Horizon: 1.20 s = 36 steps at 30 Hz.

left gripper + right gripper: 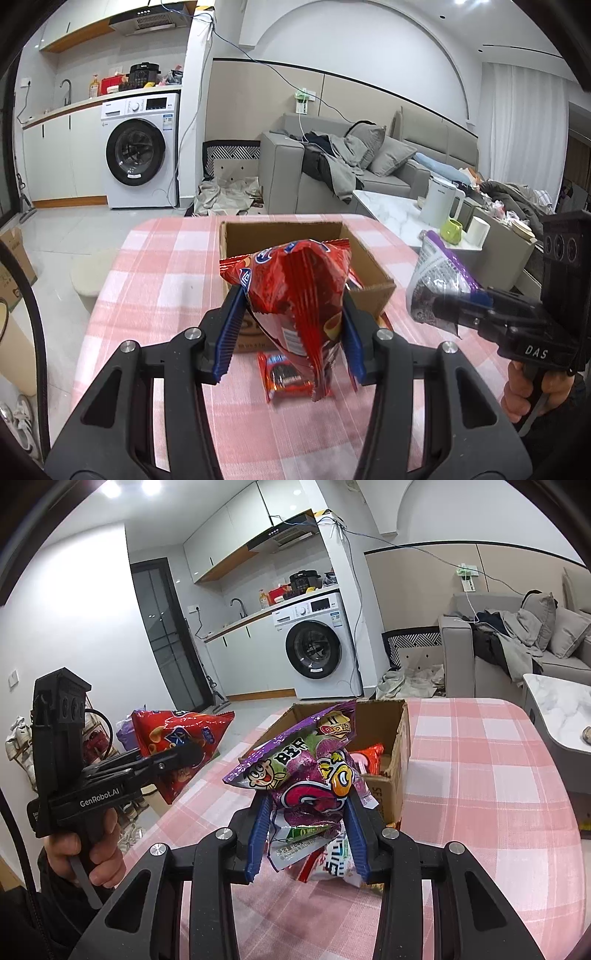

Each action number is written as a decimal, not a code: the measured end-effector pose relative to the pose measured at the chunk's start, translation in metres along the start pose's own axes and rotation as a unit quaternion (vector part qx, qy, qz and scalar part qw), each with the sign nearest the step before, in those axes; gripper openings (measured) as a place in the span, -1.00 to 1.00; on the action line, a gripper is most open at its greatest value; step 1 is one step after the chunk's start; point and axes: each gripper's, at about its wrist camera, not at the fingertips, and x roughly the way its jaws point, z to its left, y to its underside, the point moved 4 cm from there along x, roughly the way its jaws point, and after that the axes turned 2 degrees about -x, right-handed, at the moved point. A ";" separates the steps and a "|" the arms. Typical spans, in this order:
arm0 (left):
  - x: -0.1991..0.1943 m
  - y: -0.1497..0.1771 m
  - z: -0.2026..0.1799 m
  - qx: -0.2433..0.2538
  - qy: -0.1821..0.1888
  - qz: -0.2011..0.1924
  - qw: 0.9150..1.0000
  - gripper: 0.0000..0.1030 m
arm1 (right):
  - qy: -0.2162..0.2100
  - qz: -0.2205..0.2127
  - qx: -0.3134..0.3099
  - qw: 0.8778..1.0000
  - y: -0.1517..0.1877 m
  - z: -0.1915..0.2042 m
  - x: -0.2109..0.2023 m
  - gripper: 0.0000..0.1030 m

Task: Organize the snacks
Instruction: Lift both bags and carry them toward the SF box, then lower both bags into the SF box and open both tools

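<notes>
In the left wrist view, our left gripper (293, 325) has its jaws clenched on a red snack bag (295, 295), held in the air above the counter (162, 266) just in front of the open cardboard box (369, 273). A small red cookie packet (286, 376) lies on the checked cloth below.

In the right wrist view, our right gripper (308, 830) has its jaws grasping a purple candy bag (310, 771), lifted near the box (399, 738). An orange packet (367, 758) sits inside it.
</notes>
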 end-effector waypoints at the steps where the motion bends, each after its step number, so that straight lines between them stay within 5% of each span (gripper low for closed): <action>1: 0.001 -0.003 0.000 -0.001 0.000 -0.002 1.000 -0.11 | -0.001 -0.002 0.003 1.000 -0.003 -0.001 0.000 -0.25; 36: 0.119 -0.048 0.021 0.007 -0.031 0.012 0.999 -0.11 | -0.003 0.006 0.066 0.998 -0.061 -0.039 0.078 -0.24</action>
